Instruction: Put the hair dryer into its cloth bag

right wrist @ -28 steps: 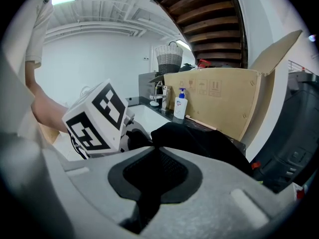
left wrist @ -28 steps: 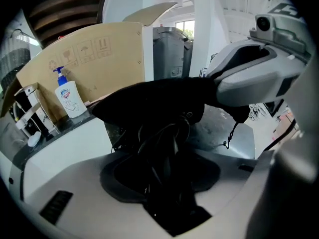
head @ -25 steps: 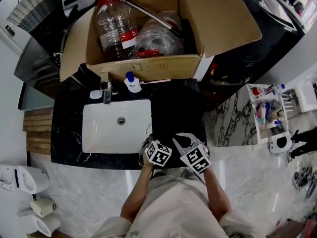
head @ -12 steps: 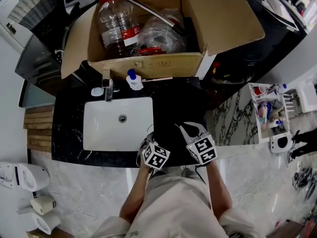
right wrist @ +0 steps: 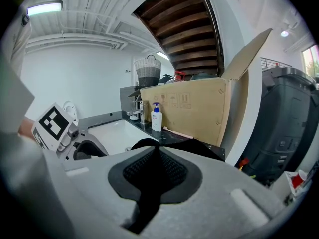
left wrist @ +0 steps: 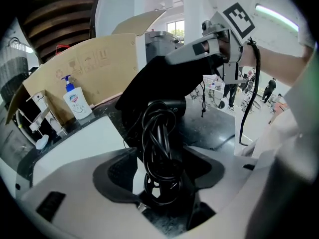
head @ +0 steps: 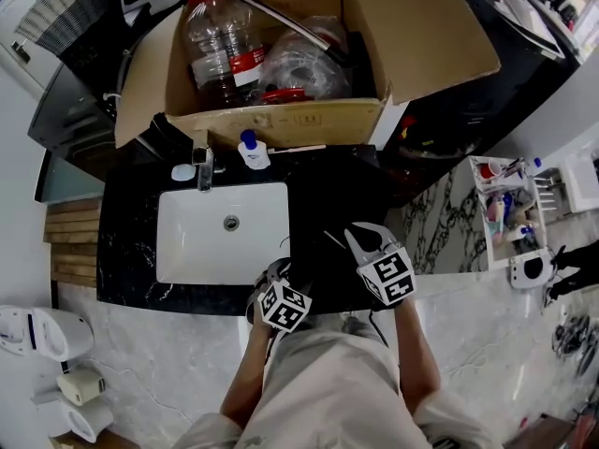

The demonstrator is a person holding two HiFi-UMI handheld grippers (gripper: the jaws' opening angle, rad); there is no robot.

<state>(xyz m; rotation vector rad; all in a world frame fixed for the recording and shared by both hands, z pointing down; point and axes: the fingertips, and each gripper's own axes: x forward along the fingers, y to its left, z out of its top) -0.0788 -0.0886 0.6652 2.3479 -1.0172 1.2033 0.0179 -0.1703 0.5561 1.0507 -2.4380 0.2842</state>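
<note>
My left gripper [left wrist: 159,169] has just been opening, its jaws wide around the springy cord [left wrist: 159,148] of the hair dryer [left wrist: 167,106] on the surface [left wrist: 212,128]. My right gripper [right wrist: 151,176] pinches the limp cloth bag [left wrist: 149,78]. The rigid body looks like the better hold.

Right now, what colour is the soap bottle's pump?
Blue pump on a white soap bottle; clearest in the left gripper view.

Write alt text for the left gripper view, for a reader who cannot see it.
The left gripper, jaws just opened, straddles the coiled black cord of the hair dryer. Beyond, the right gripper pinches the black cloth bag above the dryer; a white sink and cardboard box lie left.
</note>
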